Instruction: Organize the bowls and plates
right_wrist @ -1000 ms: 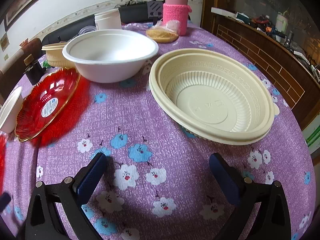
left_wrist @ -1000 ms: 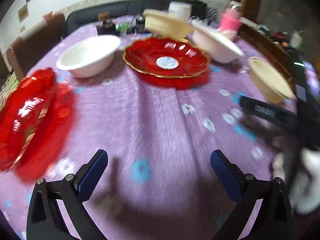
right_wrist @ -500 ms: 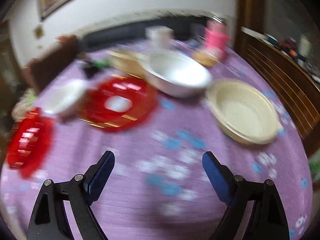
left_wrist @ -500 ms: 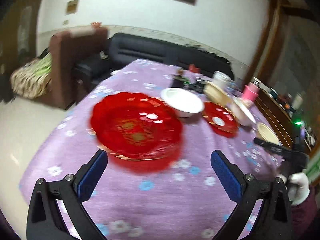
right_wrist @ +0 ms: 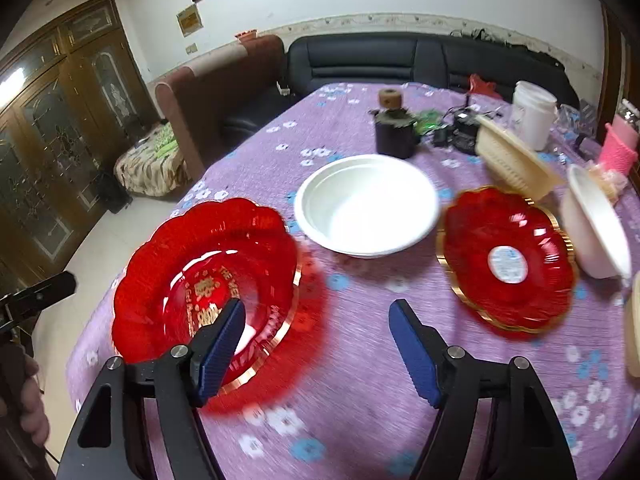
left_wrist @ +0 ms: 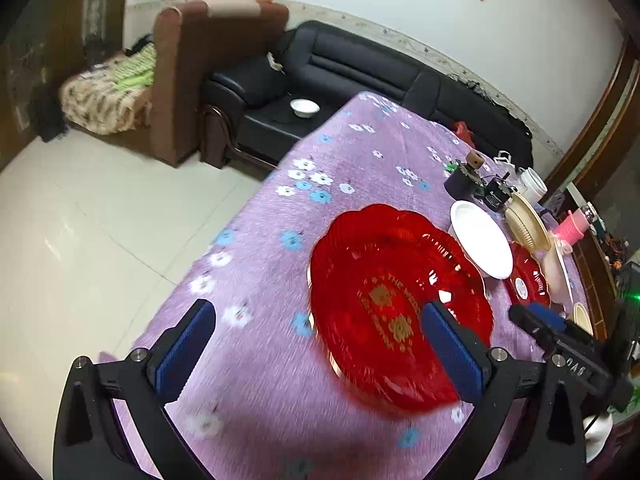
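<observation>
The large red scalloped plate [right_wrist: 208,276] lies flat on the purple flowered bench [right_wrist: 360,380], near its edge, with a white bowl [right_wrist: 366,206] just beyond it and a smaller gold-rimmed red plate [right_wrist: 508,260] further along. A second white bowl [right_wrist: 596,228] and a cream ribbed bowl [right_wrist: 508,158] are seen tilted by that smaller plate (whether leaning or only distorted by the lens cannot be told).

The step in hand is judged to be the approach to the large red plate. The right claw [right_wrist: 316,344] is closing, with one pad over the plate's near rim and nothing pressed between the pads. The left claw [left_wrist: 316,356] is held wide apart and empty, the plate showing behind its right pad.

For the next move, the plate's thin rim would have to be brought squarely between the pads before any lift; the glossy, shallow plate is likely to slip if pinched only at its lip. Stacking it with the other red plate seems the likely aim.
</observation>
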`<move>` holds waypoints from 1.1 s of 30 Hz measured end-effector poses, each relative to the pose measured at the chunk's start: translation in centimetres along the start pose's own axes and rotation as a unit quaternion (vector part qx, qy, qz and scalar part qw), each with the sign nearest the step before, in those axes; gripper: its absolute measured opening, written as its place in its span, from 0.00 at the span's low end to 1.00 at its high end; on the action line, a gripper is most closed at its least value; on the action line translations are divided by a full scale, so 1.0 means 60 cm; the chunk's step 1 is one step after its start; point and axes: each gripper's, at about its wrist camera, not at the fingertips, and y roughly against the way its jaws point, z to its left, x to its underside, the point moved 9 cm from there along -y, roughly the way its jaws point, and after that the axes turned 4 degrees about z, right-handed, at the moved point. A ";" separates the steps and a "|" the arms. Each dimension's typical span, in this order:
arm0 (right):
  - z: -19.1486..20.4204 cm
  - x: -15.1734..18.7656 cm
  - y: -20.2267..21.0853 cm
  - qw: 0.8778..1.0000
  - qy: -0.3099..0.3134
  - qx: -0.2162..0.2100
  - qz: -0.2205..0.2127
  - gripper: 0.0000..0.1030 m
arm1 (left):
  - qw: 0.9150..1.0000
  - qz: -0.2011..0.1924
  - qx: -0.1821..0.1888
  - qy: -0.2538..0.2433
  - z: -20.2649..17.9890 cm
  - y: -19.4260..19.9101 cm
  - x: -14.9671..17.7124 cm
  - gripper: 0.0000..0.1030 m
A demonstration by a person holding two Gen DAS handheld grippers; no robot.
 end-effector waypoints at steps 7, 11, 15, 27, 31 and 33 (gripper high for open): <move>0.009 0.007 -0.077 0.998 -0.034 -0.009 0.050 0.53 | 0.997 0.070 0.031 0.010 -0.016 -0.091 0.008 0.70; 0.016 0.020 -0.107 0.996 -0.046 -0.024 0.075 0.27 | 0.994 0.105 0.030 0.014 -0.022 -0.127 0.025 0.37; 0.028 0.019 -0.102 0.996 -0.039 -0.034 0.067 0.14 | 0.995 0.099 0.023 0.018 -0.014 -0.124 0.031 0.29; 0.056 0.042 -0.052 0.997 -0.022 -0.055 0.040 0.13 | 0.997 0.063 0.023 0.027 -0.010 -0.057 0.053 0.29; 0.048 0.061 -0.062 0.996 -0.035 -0.058 0.054 0.13 | 0.997 0.073 0.016 0.030 -0.011 -0.071 0.071 0.29; 0.046 0.062 -0.063 0.997 -0.035 -0.054 0.052 0.13 | 0.997 0.075 0.012 0.031 -0.013 -0.076 0.076 0.29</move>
